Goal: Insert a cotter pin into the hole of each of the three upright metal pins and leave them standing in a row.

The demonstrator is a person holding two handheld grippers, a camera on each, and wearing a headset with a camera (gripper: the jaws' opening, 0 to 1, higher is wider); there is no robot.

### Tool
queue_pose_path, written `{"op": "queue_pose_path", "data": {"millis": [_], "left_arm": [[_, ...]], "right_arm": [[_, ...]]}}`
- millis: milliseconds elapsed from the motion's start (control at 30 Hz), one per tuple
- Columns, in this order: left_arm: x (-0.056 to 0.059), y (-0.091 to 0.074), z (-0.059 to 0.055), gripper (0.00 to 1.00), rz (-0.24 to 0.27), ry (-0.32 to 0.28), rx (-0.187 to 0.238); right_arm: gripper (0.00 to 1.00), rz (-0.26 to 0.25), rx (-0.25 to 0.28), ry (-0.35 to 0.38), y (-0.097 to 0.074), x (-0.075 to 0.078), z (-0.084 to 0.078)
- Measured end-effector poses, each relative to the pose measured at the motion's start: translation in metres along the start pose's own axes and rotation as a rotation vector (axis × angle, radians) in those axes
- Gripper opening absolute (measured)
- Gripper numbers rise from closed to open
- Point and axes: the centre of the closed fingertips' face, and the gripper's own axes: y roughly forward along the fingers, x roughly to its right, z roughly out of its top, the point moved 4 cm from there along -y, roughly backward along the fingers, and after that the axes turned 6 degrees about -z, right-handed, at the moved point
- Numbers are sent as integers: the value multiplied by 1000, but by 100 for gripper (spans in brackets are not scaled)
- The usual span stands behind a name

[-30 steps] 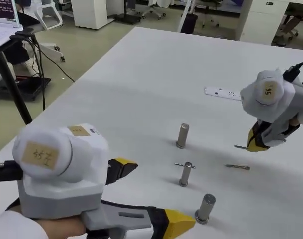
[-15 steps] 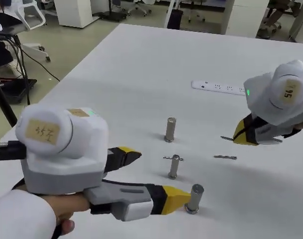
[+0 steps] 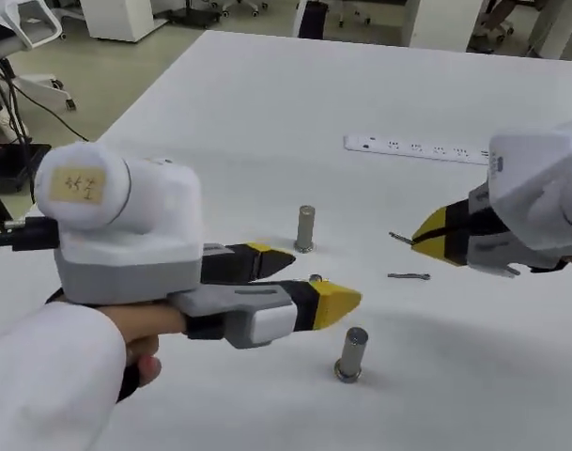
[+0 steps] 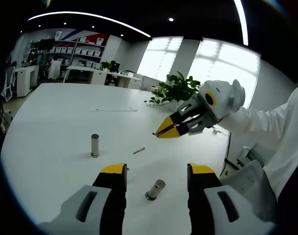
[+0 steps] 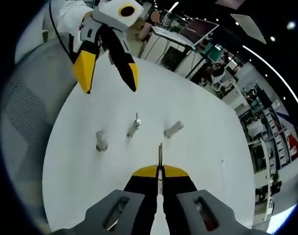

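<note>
Three upright metal pins stand in a row on the white table: a far pin (image 3: 305, 228), a near pin (image 3: 351, 354), and a middle pin (image 5: 134, 126) with a cotter pin through it. In the head view my left gripper (image 3: 323, 279) is open and covers most of that middle pin. From the right, my right gripper (image 3: 419, 239) is shut on a cotter pin (image 3: 395, 237) held above the table. A loose cotter pin (image 3: 408, 276) lies flat below it. In the left gripper view the near pin (image 4: 155, 189) sits between the open jaws.
A white power strip (image 3: 417, 147) lies at the back of the table (image 3: 267, 113). A person's white sleeve (image 3: 32, 385) holds the left gripper. Chairs and office furniture stand beyond the table's far edge.
My left gripper has moved right, in front of the middle pin. My right gripper has come lower and leftward with the cotter pin still in it. The head camera has also shifted.
</note>
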Motion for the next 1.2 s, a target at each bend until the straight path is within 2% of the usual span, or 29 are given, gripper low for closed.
{"op": "queue_pose_path", "data": {"millis": [33, 167, 233, 300, 367, 433, 600, 633, 733, 1000, 1200], "left_arm": [[0, 1, 1, 45, -2, -1, 1], [4, 13, 7, 38, -28, -5, 9], [4, 18, 10, 37, -39, -4, 4], [5, 24, 13, 35, -59, 6, -10], [5, 28, 16, 32, -71, 21, -19], [5, 32, 19, 31, -79, 28, -29], [6, 43, 23, 29, -99, 33, -35], [6, 44, 23, 29, -100, 34, -34], [9, 52, 21, 29, -115, 31, -36], [13, 70, 11, 25, -149, 30, -88], [16, 79, 11, 19, -170, 9, -85]], "right_arm": [[0, -29, 5, -13, -2, 0, 1], [0, -93, 28, -23, -6, 0, 5], [0, -125, 22, -47, -8, 0, 6], [0, -146, 15, -45, -10, -1, 7], [0, -170, 30, -28, -12, -1, 9], [0, -206, 34, -43, -16, 0, 10], [0, -247, 44, -52, -21, -5, 9], [0, -251, 36, -72, -22, -7, 8], [0, -252, 34, -69, -23, -12, 7], [0, -238, 16, -54, -24, -28, 0], [0, -248, 8, -61, -25, -34, -2]]}}
